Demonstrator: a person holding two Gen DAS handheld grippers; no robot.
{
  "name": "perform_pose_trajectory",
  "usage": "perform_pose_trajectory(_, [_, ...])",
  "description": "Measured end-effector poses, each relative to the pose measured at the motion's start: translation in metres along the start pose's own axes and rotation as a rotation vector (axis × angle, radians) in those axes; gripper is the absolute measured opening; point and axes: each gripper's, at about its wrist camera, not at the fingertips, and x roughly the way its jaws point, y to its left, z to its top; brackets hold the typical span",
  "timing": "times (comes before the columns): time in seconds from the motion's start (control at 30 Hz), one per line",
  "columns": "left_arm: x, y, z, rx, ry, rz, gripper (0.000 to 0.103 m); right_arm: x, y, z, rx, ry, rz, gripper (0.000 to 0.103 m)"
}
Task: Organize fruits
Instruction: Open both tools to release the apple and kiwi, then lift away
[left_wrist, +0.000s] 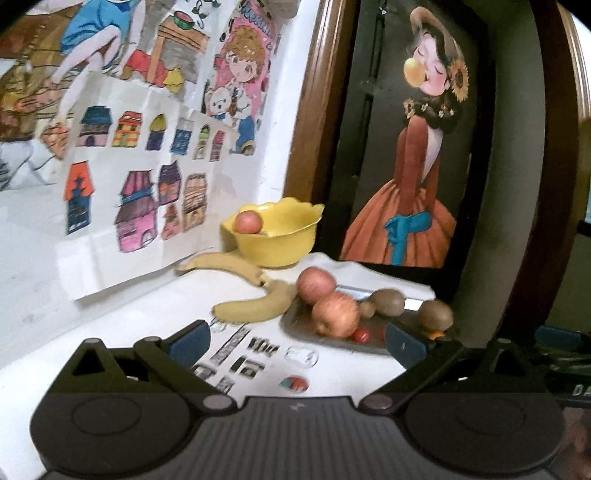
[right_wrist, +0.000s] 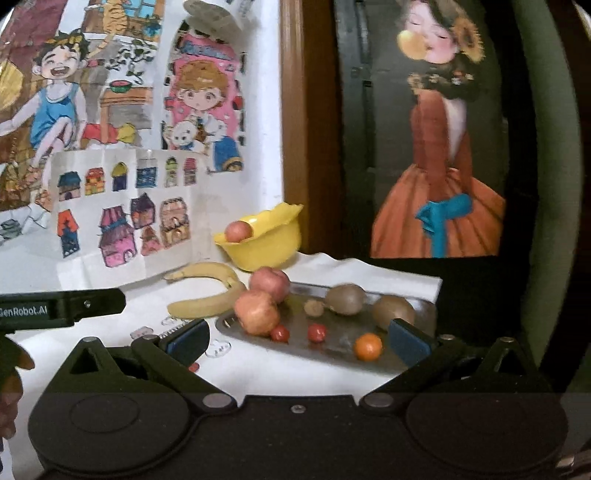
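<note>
Right wrist view shows both tongs (right_wrist: 297, 338) gaping empty over the tray (right_wrist: 369, 360) of apples (right_wrist: 256, 312) and kiwis, one apple already in the yellow bowl (right_wrist: 266, 247), so another pick seemingly follows.

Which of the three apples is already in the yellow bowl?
The farthest apple, resting inside the yellow bowl; the other two sit at the metal tray's edge.
</note>
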Motion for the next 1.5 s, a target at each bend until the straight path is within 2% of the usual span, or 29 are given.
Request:
perform_pose_trajectory(0.2, [-0.01, 0.014, -0.03, -0.054, 0.011, 0.029, 0.103, -0.014, 0.014, -0.032, 0.139, 0.003, -0.004, 0.102])
perform_pose_trajectory(0.3, [-0.012, 0.026, -0.038, -0.107, 0.032, 0.031, 0.103, -0.021, 0.023, -0.046, 0.126, -0.025, 0.005, 0.102])
perform_pose_trajectory(0.4, [-0.015, 0.033, -0.04, -0.14, 0.013, 0.031, 0.103, -0.025, 0.032, -0.054, 0.102, -0.051, 0.036, 0.102])
perform_pose_trajectory(0.53, [-0.017, 0.033, -0.043, -0.153, 0.003, 0.022, 0.103, -0.02, 0.038, -0.061, 0.108, -0.021, 0.081, 0.102])
perform_pose_trajectory(0.7, [-0.019, 0.029, -0.049, -0.13, -0.006, 0.039, 0.103, -0.023, 0.036, -0.064, 0.142, -0.029, 0.082, 0.102])
perform_pose_trajectory(0.9, [-0.014, 0.047, -0.052, -0.216, 0.026, 0.059, 0.103, -0.022, 0.04, -0.067, 0.138, -0.011, 0.074, 0.102])
perform_pose_trajectory(1.2, [-0.01, 0.055, -0.057, -0.244, 0.052, 0.017, 0.103, -0.013, 0.047, -0.066, 0.113, 0.055, 0.053, 0.102])
perform_pose_trajectory(1.5, [0.0, 0.064, -0.052, -0.279, 0.125, 0.003, 0.103, -0.004, 0.046, -0.064, 0.124, 0.114, 0.029, 0.102])
